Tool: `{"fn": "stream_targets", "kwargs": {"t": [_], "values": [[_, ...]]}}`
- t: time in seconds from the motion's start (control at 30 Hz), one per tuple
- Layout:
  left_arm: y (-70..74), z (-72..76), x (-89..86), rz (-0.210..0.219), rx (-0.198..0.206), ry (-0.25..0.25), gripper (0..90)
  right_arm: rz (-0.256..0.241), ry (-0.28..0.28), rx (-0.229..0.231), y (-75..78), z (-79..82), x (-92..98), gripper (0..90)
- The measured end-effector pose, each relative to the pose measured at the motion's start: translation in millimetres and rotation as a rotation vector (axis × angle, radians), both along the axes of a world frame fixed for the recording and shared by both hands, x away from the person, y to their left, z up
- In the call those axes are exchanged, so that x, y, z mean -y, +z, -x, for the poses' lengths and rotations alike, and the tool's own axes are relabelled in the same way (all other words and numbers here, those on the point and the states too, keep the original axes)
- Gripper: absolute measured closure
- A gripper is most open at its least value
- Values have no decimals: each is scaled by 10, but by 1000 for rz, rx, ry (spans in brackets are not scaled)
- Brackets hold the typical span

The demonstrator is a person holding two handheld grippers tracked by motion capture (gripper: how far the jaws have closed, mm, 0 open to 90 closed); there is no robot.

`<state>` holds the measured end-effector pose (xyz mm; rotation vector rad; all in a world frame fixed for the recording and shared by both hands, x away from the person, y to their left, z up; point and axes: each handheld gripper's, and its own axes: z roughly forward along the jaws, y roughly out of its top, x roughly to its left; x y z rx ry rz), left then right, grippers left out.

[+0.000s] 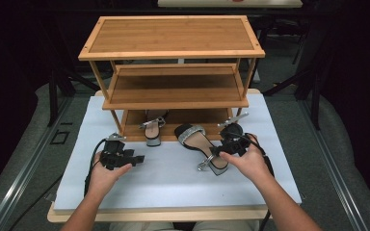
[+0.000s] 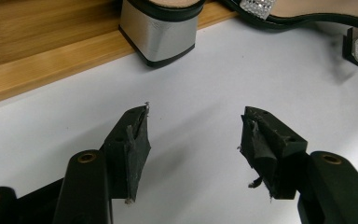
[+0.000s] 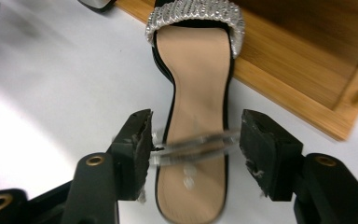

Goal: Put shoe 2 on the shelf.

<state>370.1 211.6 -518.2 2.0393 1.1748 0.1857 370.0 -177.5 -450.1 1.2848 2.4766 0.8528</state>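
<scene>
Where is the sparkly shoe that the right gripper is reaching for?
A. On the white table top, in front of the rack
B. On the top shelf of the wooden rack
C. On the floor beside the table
A: the sparkly shoe lies on the white table top just in front of the wooden rack, with the right gripper open on either side of its heel end.

Rack [image 1: 173,91]: bamboo-look wood, planked grain, satin finish. Sandal [image 3: 193,107] between the right gripper [image 3: 193,144] jaws: smooth matt tan insole, black edging, glittery silver toe band and a shiny silver ankle strap; second sandal [image 2: 161,32] ahead of the left gripper [image 2: 193,135] has a brushed metallic-silver block heel. Table cover [image 1: 173,173] pale, matt, smooth; jaw pads black rubber, scuffed and fraying.
</scene>
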Motion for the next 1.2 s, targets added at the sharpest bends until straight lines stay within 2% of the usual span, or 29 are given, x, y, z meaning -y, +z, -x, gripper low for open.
{"fn": "stream_targets", "kwargs": {"t": [0.1, 0.17, 0.4, 0.47, 0.53, 0.67, 0.7, 0.77, 0.83, 0.97, 1.0, 1.07, 1.13, 1.2], "values": [[0, 0, -2, 1, 1, 1, 413, -7, 12, 4, -7, 106, 109, 439], [1, 1, 0, 2, 2, 0, 413, 11, 21, 2, -61, 190, 168, 438], [-2, -4, 26, 1, 1, -1, 413, 67, 70, -8, -381, 394, 238, 405], [-4, -6, 31, 0, 4, -6, 413, 36, 84, -17, -468, 397, 248, 405], [-10, -7, 34, 0, 0, -5, 413, 50, 70, -15, -533, 397, 243, 405], [-22, -12, 25, -2, -4, -8, 413, 34, 54, -19, -657, 373, 232, 442], [-21, -11, 23, -3, -4, -7, 413, 50, 41, -8, -667, 376, 227, 452], [-19, -11, 20, -2, -2, -5, 413, 21, 32, -3, -688, 377, 226, 469], [-17, -12, 21, -2, 0, -3, 413, 13, 33, -8, -692, 387, 214, 468], [-13, -9, 33, -1, 2, -7, 413, -12, 67, 6, -721, 437, 126, 451], [-14, -9, 39, -3, 3, -7, 413, -40, 94, 6, -739, 435, 104, 439], [-16, -7, 47, -4, 2, -9, 413, -52, 108, 14, -762, 433, 43, 411], [-19, -8, 49, -3, 1, -11, 413, -31, 104, 29, -776, 426, -15, 384], [-18, -10, 44, -3, 0, -10, 413, -38, 130, 32, -791, 405, -51, 365]]}}
